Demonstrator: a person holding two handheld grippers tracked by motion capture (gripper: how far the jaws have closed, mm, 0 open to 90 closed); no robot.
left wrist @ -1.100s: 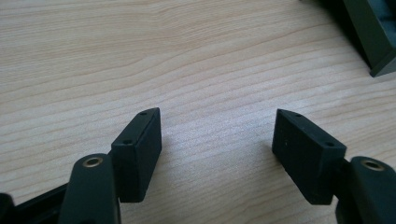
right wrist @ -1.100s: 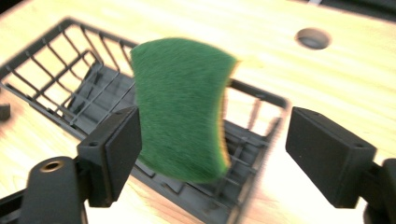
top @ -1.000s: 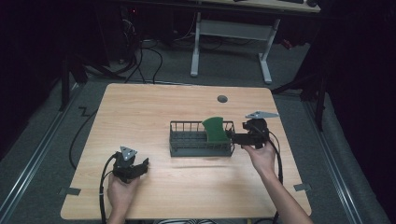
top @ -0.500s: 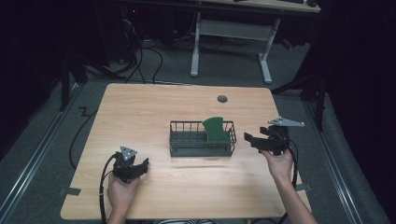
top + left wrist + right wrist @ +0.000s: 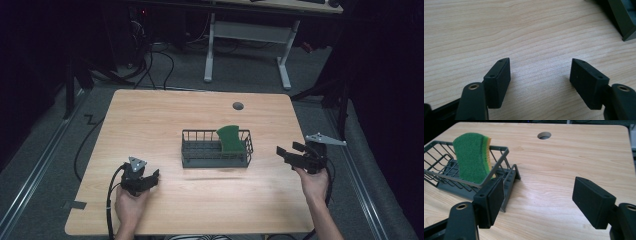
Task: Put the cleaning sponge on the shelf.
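I'm holding right tongs [image 5: 289, 153] wide & empty beside rack [image 5: 216, 159] w/ sponge [image 5: 231, 139] upright inside, left tongs [image 5: 146, 178] wide, resting on counter [image 5: 150, 120]; keeping clear advisable.

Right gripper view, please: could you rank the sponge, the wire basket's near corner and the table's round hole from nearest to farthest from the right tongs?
1. Basket corner, just beyond the left jaw.
2. Sponge, upright inside the basket, left.
3. Round hole, far, top centre.
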